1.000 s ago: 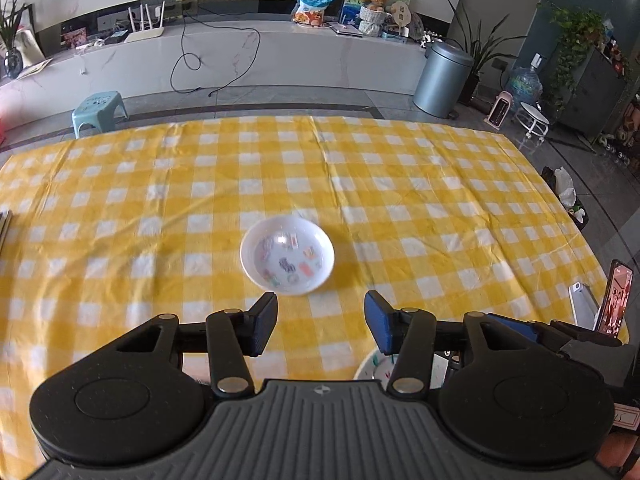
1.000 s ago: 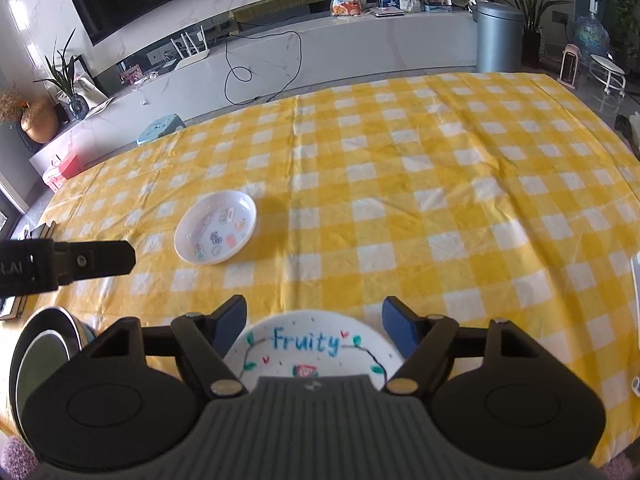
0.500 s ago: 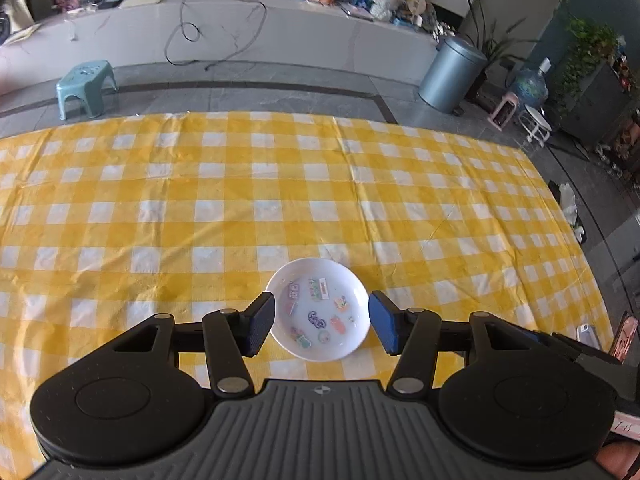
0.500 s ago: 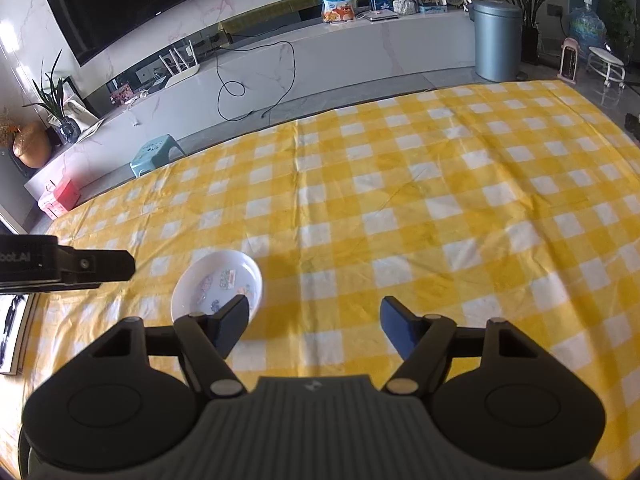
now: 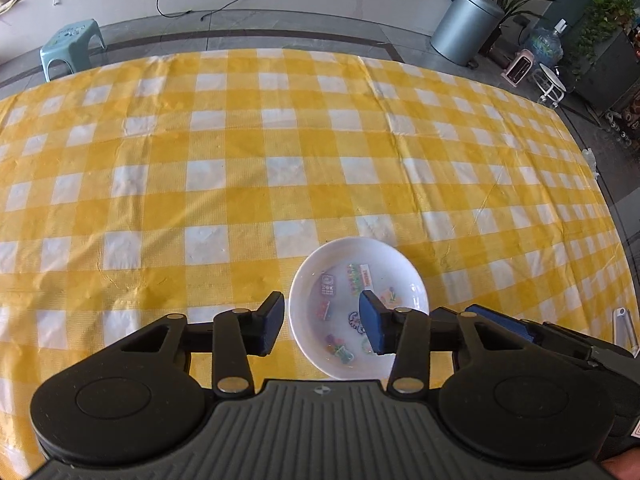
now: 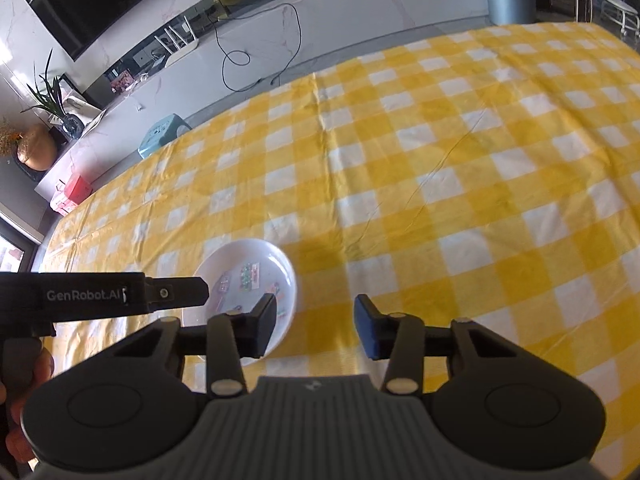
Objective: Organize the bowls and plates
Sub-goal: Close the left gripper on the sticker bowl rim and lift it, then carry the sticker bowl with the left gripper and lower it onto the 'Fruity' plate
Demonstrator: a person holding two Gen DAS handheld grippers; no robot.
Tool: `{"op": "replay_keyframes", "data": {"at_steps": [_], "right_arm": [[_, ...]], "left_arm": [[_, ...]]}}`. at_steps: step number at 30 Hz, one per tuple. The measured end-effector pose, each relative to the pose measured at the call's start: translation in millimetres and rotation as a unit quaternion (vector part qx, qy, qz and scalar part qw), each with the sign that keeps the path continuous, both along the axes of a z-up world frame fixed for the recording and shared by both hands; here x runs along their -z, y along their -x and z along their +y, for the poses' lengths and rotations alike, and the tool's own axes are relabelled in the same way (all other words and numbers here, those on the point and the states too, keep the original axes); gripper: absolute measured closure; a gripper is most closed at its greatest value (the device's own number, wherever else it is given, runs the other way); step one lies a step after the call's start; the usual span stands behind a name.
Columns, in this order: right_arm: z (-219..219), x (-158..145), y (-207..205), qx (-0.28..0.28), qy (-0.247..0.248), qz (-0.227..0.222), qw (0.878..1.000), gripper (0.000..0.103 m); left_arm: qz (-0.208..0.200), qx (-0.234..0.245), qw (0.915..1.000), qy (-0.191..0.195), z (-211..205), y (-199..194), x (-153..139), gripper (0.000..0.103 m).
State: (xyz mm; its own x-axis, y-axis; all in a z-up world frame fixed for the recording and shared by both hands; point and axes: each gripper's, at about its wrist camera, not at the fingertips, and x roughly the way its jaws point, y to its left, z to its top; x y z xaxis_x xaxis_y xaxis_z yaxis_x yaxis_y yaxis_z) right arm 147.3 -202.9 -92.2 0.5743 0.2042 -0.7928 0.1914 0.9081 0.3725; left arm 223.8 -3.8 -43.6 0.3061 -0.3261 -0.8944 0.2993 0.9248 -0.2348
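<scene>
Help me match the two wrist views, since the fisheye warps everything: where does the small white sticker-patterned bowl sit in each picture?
Left wrist view: the small white bowl sits low, right of centre, its left rim between the left gripper fingers.
Right wrist view: the same bowl lies lower left, partly behind the right gripper's left finger.
Shared landmark: the teal stool past the table's far edge.

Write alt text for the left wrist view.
The left gripper, jaws closing, straddles the near left rim of a small white bowl with cartoon stickers inside, not yet gripping it. The bowl sits on a yellow-and-white checked tablecloth; a grey bin stands beyond the table.
</scene>
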Motion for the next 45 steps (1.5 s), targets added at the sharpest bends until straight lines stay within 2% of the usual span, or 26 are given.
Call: {"op": "replay_keyframes", "data": {"at_steps": [3, 8, 10, 13, 16, 24, 31, 36, 45], "right_arm": [[3.4, 6.7, -4.8, -0.002, -0.008, 0.005, 1.0, 0.07], [7.6, 12.9, -8.8, 0.007, -0.014, 0.005, 1.0, 0.076], [8.1, 14.4, -10.3, 0.007, -0.023, 0.007, 1.0, 0.092], [11.1, 14.8, -8.5, 0.01, -0.02, 0.006, 1.0, 0.099], [7.8, 12.4, -4.0, 0.018, -0.022, 0.001, 1.0, 0.101], [-1.3, -8.1, 19.9, 0.023, -0.026, -0.017, 0.999, 0.102], [-12.3, -28.2, 60.9, 0.032, -0.042, -0.029, 0.998, 0.102], [-27.5, -42.6, 97.0, 0.051, -0.053, -0.043, 0.996, 0.102], [-58.6, -55.4, 165.8, 0.087, -0.053, -0.045, 0.994, 0.102]], "left_arm": [[0.009, 0.006, 0.9999, -0.005, 0.2, -1.1, 5.6, 0.063], [0.011, 0.017, 0.9997, -0.013, -2.8, -0.6, 10.8, 0.076], [0.011, 0.019, 0.9996, -0.017, -4.1, -0.1, 12.1, 0.086], [0.01, 0.018, 0.9995, -0.023, -3.7, 0.5, 12.3, 0.093], [0.007, 0.022, 0.9996, -0.018, -2.2, 3.7, 7.4, 0.098], [-0.008, 0.022, 0.9997, 0.003, -3.5, 27.8, -21.1, 0.099], [-0.025, 0.004, 0.9989, 0.04, -4.7, 66.1, -48.9, 0.099], [-0.053, -0.004, 0.9967, 0.061, -17.5, 102.7, -66.3, 0.099], [-0.069, -0.022, 0.9929, 0.095, -42.5, 176.7, -69.7, 0.098]]}}
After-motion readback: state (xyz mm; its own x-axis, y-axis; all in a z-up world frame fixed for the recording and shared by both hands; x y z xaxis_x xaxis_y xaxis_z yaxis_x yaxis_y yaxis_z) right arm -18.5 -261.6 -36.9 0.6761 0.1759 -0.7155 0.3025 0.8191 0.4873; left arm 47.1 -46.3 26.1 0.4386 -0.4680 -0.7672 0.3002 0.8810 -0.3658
